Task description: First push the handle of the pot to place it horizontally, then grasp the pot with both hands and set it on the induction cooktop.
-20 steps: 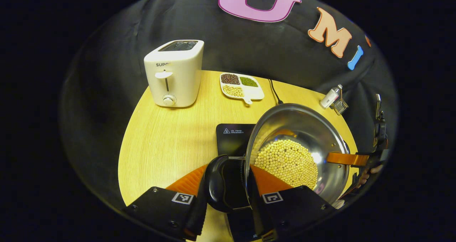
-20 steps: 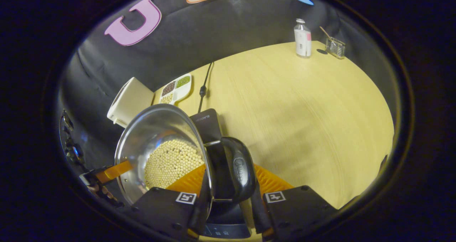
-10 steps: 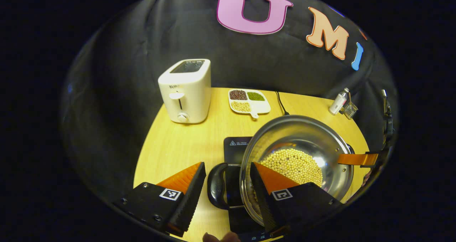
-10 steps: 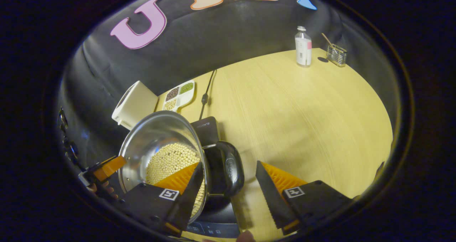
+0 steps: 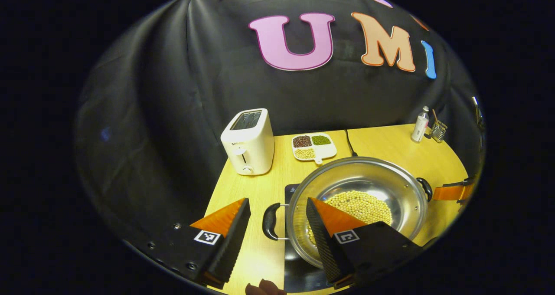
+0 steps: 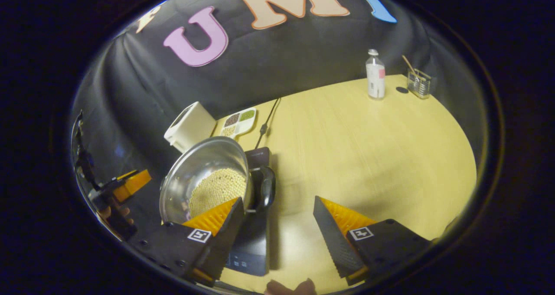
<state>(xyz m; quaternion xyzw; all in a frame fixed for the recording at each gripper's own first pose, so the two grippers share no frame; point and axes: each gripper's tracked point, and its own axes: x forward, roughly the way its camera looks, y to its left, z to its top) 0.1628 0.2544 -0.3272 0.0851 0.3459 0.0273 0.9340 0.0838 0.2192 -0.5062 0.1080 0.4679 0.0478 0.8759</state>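
Left hand-held gripper (image 5: 277,238): fingers apart, gripping nothing, raised clear above the pot's near handle (image 5: 269,221). Right hand-held gripper (image 6: 275,234): fingers likewise apart, empty, hanging over the table (image 6: 368,156) just beside the pot's other handle (image 6: 266,187). Judgement: both are off because the set-down is done, so no further support is reqd.

Pot (image 5: 360,199): sits upright on the cooktop (image 6: 253,243), beans (image 5: 360,204) level in the bottom, both handles lying horizontal. Cooktop's cord (image 5: 349,143) runs back toward the wall. Behind: toaster (image 5: 249,141), bean tray (image 5: 314,146) beside it; bottle (image 6: 375,74) and wire holder (image 6: 419,82) at far edge, well apart from the work area.

Change vs 1.0 s ago: both grippers were then clamped on the handles w/ pot tilted in the air; at 0.5 s ago they had opened, pot down. Now both have pulled back and up, pot looks smaller in both views. Pot and cooktop unmoved since release. Task appears complete.
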